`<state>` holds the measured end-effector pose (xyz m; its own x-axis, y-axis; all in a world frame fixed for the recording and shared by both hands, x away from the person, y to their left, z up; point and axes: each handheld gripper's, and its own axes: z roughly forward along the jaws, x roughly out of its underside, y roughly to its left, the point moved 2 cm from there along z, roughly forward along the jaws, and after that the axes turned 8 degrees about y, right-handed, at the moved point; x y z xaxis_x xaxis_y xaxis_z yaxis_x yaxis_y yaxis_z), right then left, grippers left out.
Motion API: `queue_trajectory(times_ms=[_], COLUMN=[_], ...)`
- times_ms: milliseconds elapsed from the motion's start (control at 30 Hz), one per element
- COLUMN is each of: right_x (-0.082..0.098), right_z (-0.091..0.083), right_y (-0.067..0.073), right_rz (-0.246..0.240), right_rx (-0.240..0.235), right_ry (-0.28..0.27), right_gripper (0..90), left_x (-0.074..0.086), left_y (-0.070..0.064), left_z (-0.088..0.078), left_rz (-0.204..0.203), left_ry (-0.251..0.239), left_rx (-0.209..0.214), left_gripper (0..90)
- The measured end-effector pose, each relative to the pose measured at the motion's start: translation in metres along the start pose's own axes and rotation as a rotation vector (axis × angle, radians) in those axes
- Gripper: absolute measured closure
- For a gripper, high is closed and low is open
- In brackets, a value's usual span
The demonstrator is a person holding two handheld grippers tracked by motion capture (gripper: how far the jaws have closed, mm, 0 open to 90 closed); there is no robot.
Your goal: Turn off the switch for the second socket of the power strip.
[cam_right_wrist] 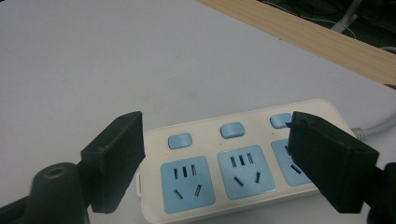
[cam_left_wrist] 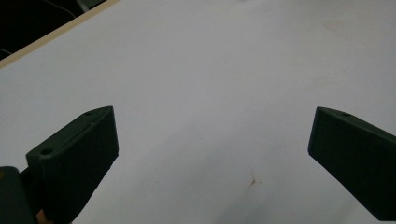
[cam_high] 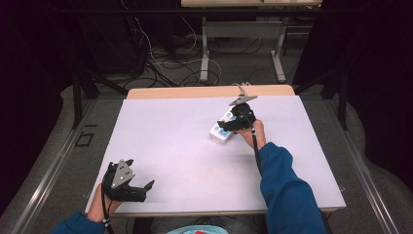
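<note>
1. No brand, label or readable writing shows on the power strip (cam_right_wrist: 243, 163), on either gripper or on the table.
2. The power strip is a cream-white bar with pale blue socket faces and a small blue switch above each one; three sockets and three switches can be made out in the right gripper view.
3. A tiny red dot glows just below the leftmost switch (cam_right_wrist: 180, 140).
4. The strip lies flat on the far right part of the table (cam_high: 170, 146), slanted, close to the back edge, with a light grey cord (cam_right_wrist: 376, 127) leaving its far end.
5. The right gripper (cam_right_wrist: 212, 158) hangs just over the strip with its jaws spread wide; one black jaw stands beside the strip's near end and the other crosses in front of the third socket, and nothing is pinched between them.
6. The left gripper (cam_left_wrist: 212, 144) sits at the near left corner of the table, well apart from the strip, jaws spread wide over bare surface and holding nothing.
7. The table carries a white, matte covering; a faint brownish speck (cam_left_wrist: 252, 180) marks it in the left gripper view.
8. A strip of pale wood (cam_high: 209, 91) shows along the far edge, beyond the white covering.
9. The room is dim, with black surroundings on both sides.
10. Behind the table, loose cables (cam_high: 160, 63) tangle on a grey floor around the metal legs of another table (cam_high: 204, 53).
11. Both sleeves (cam_high: 287, 190) are blue.
</note>
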<state>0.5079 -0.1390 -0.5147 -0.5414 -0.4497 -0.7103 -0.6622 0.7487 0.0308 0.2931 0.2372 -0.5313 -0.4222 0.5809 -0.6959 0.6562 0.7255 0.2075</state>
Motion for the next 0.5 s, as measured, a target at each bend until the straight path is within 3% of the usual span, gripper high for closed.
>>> queue_trajectory(times_ms=[500], right_x=[0.014], right_z=[-0.034], right_y=[0.006], right_rz=[-0.012], right_rx=[-0.038], right_ry=[-0.015], right_gripper=[10.6], left_x=[0.000], left_y=[-0.001], left_z=[0.000], left_rz=[-0.008], left_ry=[-0.004], left_rx=[0.001], left_gripper=[1.5])
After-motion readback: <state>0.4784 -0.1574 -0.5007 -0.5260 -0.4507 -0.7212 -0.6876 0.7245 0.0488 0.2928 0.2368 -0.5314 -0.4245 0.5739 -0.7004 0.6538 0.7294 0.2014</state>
